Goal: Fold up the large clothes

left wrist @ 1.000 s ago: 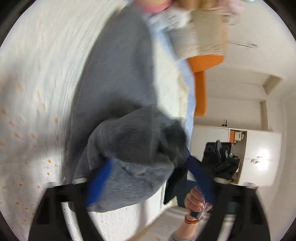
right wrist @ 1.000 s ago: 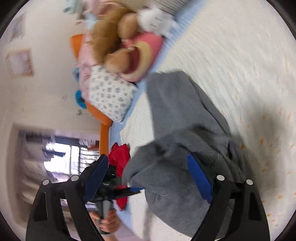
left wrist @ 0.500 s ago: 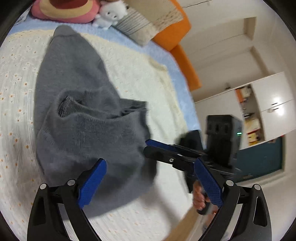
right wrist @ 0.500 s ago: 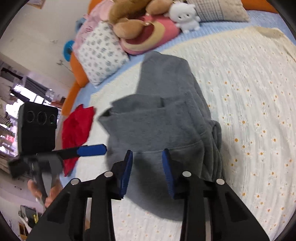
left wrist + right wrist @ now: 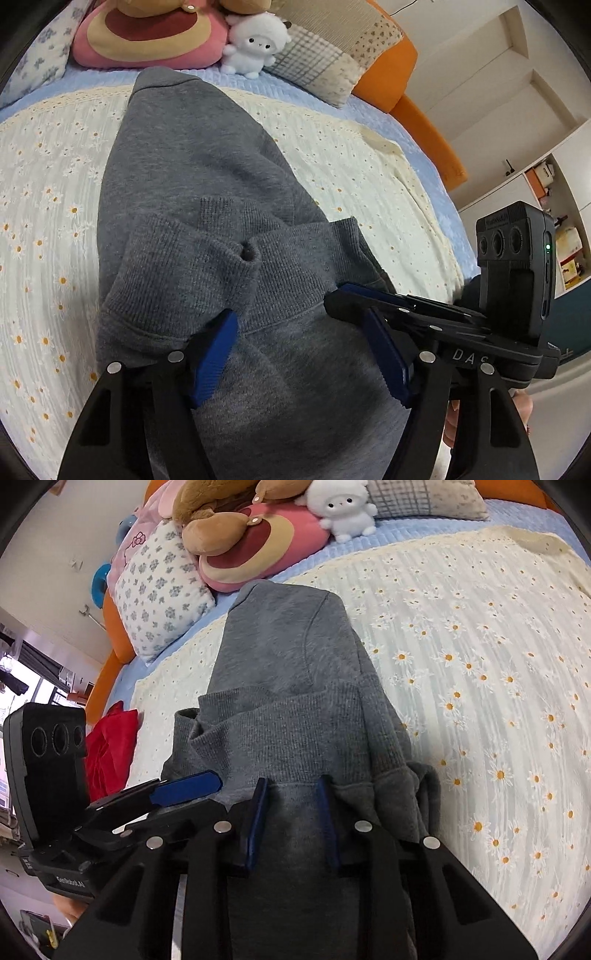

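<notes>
Sweater [image 5: 207,177] lies folded on the daisy blanket [image 5: 44,206], its ribbed hem doubled over at the near end. Left gripper [image 5: 299,354] is closing around that hem; right gripper [image 5: 291,819], at its three o'clock, narrows on the cloth between its pads.

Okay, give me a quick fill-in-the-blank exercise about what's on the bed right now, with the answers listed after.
1. The garment being folded, the sweatshirt, is ____ in colour.
2. It lies on a cream bedspread printed with small ____.
3. The white plush toy sits at the head of the bed beside a round ____ cushion.
4. At the bed's edge, next to the left gripper, lies a crumpled ____ cloth.

Answers: grey; daisies; pink; red
</notes>
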`<state>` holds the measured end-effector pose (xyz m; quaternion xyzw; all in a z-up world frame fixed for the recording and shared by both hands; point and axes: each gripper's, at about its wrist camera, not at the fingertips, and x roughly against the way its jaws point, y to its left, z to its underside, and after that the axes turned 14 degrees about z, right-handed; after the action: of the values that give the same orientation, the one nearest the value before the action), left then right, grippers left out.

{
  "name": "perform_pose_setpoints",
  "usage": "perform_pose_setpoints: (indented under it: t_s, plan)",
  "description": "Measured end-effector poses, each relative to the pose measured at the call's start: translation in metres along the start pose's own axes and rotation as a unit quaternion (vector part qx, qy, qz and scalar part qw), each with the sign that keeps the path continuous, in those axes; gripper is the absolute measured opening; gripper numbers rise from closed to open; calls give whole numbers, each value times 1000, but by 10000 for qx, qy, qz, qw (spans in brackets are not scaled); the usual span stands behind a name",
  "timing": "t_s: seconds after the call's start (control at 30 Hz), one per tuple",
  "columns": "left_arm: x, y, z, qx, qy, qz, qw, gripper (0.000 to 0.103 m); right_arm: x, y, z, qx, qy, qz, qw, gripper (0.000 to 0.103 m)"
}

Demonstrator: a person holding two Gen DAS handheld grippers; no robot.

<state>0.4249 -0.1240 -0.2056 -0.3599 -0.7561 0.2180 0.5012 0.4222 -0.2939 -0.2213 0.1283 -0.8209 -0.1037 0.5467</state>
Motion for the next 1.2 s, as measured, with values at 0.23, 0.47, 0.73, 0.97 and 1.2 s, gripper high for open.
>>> perform_pose_setpoints:
  t_s: [0.23,0.47,0.73,0.97,1.2]
  plan:
    - [67,-46,8,-462,-352,-220,9981,88,75,0,5,268,-301,231,9989,65]
    - [109,-25,43,-306,-98,-239,9992,92,108,-49,45,75,238,-145,9996,86]
    - [76,35,72,370,91,388,9985,92,47,-87,77,-619,989,-1068,9874,86]
    - [45,67,84,752,244,643,9948,95,6,-90,74,-1037,1206,-1588,9744,87]
    - [46,68,90,1006,404,1088,9881,95,10,-90,75,-1231,1197,-2036,9639,59]
